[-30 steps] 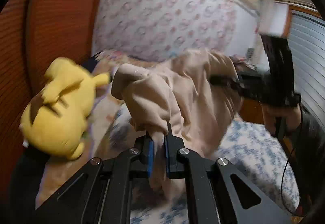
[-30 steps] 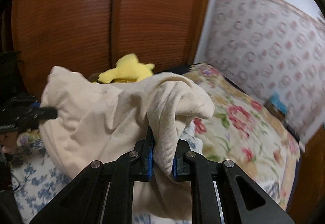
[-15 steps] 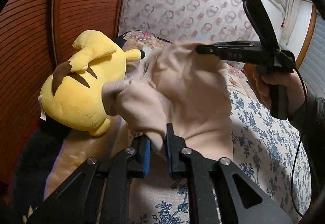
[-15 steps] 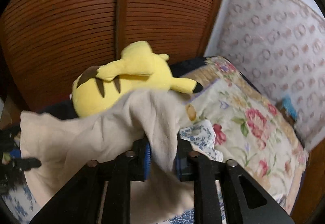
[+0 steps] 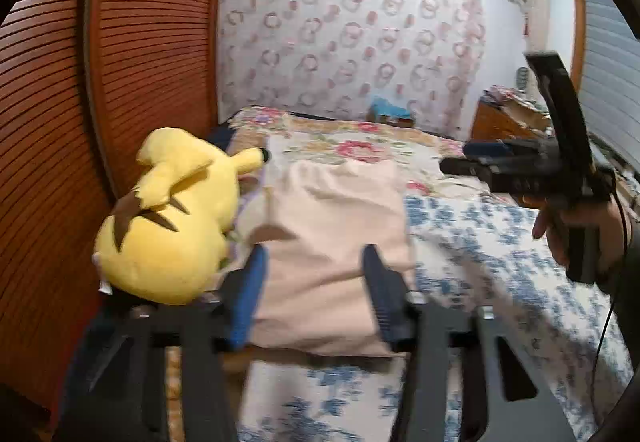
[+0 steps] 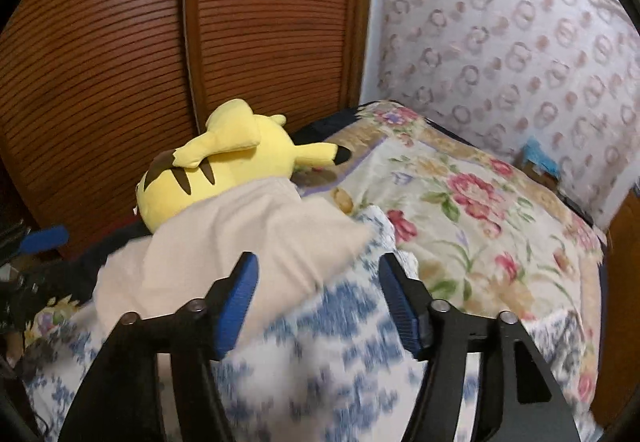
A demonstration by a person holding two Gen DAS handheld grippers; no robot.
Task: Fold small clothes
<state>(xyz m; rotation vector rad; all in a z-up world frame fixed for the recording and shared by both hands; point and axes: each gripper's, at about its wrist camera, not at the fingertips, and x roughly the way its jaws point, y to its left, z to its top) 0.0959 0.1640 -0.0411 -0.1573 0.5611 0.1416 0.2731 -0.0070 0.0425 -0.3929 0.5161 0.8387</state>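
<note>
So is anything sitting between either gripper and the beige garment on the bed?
Nothing visible. The garment lies free on the bed, right ahead of the left gripper and right gripper, whose jaws have just opened off it. The plush toy only touches its edge.

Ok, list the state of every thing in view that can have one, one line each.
left gripper: open, jaws just opened, gripping nothing.
right gripper: open, jaws just opened, empty.
beige garment: released, lying folded on the bed beside the plush.
yellow plush toy: lying on its side against the garment.
wooden slatted doors: shut.
bed: covered by floral blanket and blue-flowered sheet.
</note>
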